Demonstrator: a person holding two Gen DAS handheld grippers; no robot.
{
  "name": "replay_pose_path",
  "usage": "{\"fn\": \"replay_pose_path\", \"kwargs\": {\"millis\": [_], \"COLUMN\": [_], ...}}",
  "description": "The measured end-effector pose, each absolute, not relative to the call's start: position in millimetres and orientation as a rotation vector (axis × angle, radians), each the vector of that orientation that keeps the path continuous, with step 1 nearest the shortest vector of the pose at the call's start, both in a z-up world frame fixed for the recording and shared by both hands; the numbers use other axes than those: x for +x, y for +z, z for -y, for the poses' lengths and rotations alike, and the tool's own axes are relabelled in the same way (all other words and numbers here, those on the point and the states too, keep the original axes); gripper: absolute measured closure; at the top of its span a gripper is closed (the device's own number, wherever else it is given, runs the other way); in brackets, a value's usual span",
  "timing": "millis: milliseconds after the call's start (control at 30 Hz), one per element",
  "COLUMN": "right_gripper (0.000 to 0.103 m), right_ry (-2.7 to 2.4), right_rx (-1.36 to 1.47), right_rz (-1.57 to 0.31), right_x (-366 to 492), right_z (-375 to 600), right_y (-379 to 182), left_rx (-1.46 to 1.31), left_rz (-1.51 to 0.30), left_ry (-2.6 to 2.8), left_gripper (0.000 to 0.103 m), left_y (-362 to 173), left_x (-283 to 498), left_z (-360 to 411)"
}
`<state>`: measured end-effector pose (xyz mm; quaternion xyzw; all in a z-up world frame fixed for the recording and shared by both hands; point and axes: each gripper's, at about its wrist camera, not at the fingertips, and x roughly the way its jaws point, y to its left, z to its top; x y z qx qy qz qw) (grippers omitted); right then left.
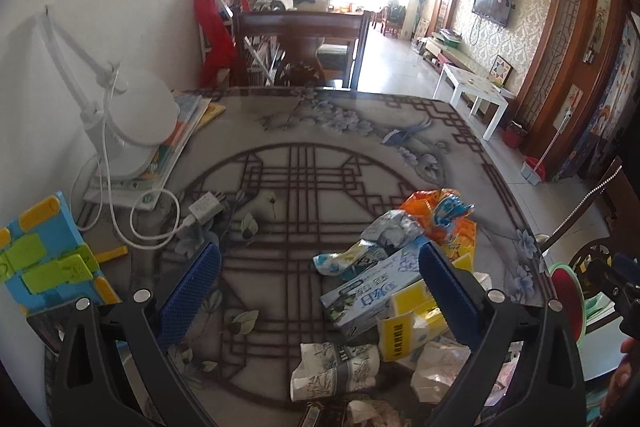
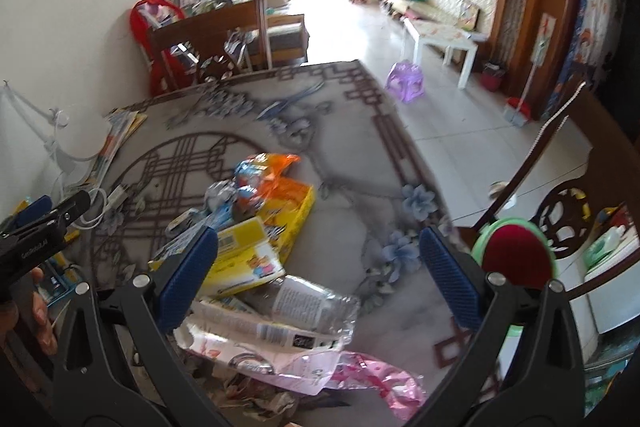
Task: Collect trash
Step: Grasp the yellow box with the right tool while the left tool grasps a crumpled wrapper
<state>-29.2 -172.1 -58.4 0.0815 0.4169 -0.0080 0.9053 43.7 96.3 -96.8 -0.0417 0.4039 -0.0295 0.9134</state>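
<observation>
From the left wrist camera, the left gripper [image 1: 320, 283] hangs over the table [image 1: 320, 131] with its jaws spread wide and nothing between the pads. The trash pile sits toward the right jaw rather than centred: a pale blue box [image 1: 368, 297] lies just inside that jaw, a yellow carton [image 1: 412, 323] runs under it, and a crumpled patterned wrapper [image 1: 336, 367] lies below the gap. Beyond the left jaw tip a white charger and cable [image 1: 192, 215] lie well apart from the pile. Closing from here would likely catch only a corner of the box — it could pivot and knock the foil packet [image 1: 394, 233] and orange bag [image 1: 440, 211] ahead of the right jaw further away.

From the right wrist camera, the right gripper [image 2: 318, 267] is also wide open and empty. A crushed clear bottle [image 2: 308, 301] lies between the jaws, nearer the left one, resting on a flattened white carton [image 2: 256, 327]; a yellow box [image 2: 248, 255] sits just behind the left jaw tip, and pink film [image 2: 352, 375] trails below. The bottle is slick and already collapsed, so a squeeze may let it slip sideways — or drag the film off the table edge near the right jaw. The other gripper's black body [image 2: 36, 231] shows beyond the left jaw; both reaching into one pile risks a collision.
</observation>
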Motion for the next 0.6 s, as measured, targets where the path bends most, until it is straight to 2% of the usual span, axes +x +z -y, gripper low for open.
{"fn": "replay_pose_path", "kwargs": {"millis": [67,133,367,533,600], "right_gripper": [0.003,0.004,0.004,0.013,0.013], "right_ry": [0.044,0.103,0.385,0.546,0.58], "right_rx": [0.213,0.182,-0.489,-0.962,-1.155], "right_rz": [-0.928,-0.988,-0.996,-0.894,-0.814], "right_x": [-17,-5,21,9,-5], "right_z": [167,156,88,45,32], "right_y": [-75,-88,-108,-132,-147], "left_rx": [-0.129,-0.146,-0.186,-0.219,-0.215], "left_rz": [-0.875,-0.915,-0.974,-0.971,-0.966], "left_ry": [-0.051,-0.047,-0.03,-0.03,-0.036], "left_gripper": [0.011,0.018,0.018,0.017,0.017], "left_y": [-110,-121,-145,-151,-153], "left_x": [45,47,55,61,63], "left_z": [-110,-117,-137,-147,-148]}}
